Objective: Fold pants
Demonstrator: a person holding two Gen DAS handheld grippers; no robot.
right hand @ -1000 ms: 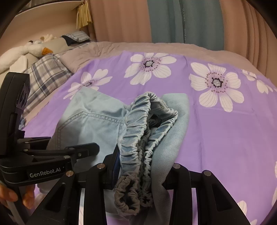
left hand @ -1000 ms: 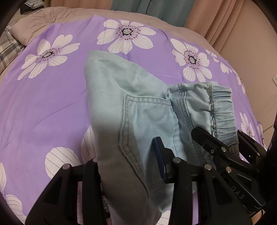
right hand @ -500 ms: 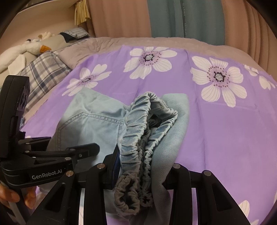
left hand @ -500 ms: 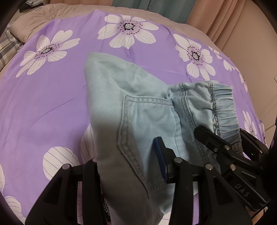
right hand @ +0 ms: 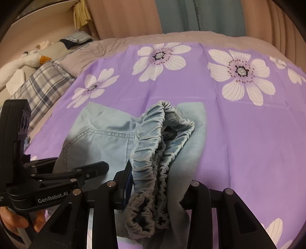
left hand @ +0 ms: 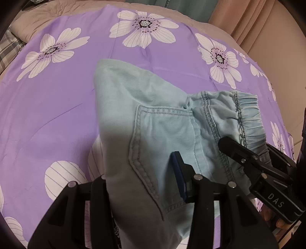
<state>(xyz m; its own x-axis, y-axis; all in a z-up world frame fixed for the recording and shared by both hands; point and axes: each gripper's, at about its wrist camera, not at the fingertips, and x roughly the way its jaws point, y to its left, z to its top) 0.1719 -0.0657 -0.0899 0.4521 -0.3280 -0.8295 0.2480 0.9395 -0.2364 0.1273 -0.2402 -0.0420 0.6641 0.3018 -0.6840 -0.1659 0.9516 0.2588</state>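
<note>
So the light blue denim pants (left hand: 153, 134) look already bunched into a compact bundle, sitting toward 6 o'clock on the purple flowered bedspread (left hand: 57, 115). My guess is we're well past halfway: the legs seem doubled under, back pocket (left hand: 164, 138) facing up, but it isn't lying flat yet.

The left gripper (left hand: 141, 183) is clamped on the pocket side of the fabric, cloth pinched between its fingers. The right gripper (right hand: 158, 191) is closed on the elastic waistband (right hand: 153, 153), which is scrunched up and standing on edge, not flat. In the left wrist view the right tool comes in from about 4 o'clock, just beside the left one, so the two are pretty crowded together.

What's left, I reckon: lay the bundle down, smooth the waistband, let go.

Room-wise it's good. Loads of open bedspread from 9 round to 2 o'clock. Plaid pillow (right hand: 42, 84) and a stuffed toy (right hand: 24, 61) are well apart at 10 o'clock, curtains (right hand: 191, 17) way off at 12.
</note>
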